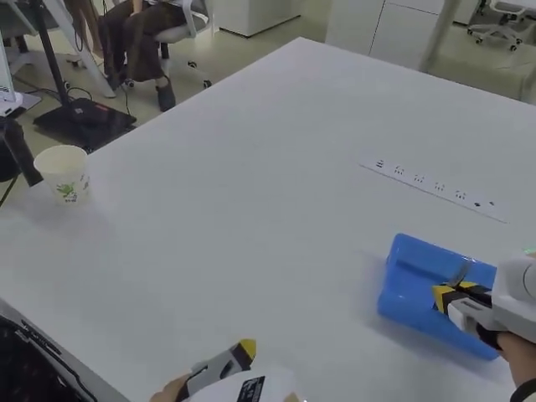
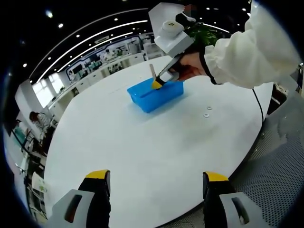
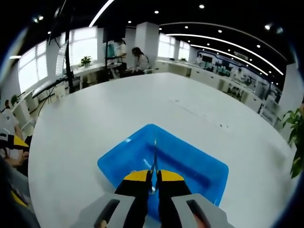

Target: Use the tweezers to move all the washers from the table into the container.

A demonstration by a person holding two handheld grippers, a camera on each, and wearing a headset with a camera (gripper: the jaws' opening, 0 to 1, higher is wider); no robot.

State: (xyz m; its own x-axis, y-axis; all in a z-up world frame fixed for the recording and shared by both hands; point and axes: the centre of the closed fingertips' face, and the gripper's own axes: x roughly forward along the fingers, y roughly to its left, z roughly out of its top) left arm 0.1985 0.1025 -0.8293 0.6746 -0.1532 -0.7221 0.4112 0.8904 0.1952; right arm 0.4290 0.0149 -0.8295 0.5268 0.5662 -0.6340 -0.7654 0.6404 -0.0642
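**Tweezers held over the container**

Right gripper (image 3: 153,176) clamped on the tweezers (image 3: 155,154), whose tips are above the blue container (image 3: 199,166). Left gripper (image 2: 156,175), jaws apart, hovers over the table (image 2: 142,152). Two washers (image 2: 206,115) lie on the table near the container (whether the tweezers carry one cannot be told).

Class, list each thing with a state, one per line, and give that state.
Left gripper: open, empty.
Right gripper: shut on tweezers.
Tweezers: tips over the blue container.
Blue container: open-topped, upright.
Washers: two, flat on the table.
Paper cup: upright.
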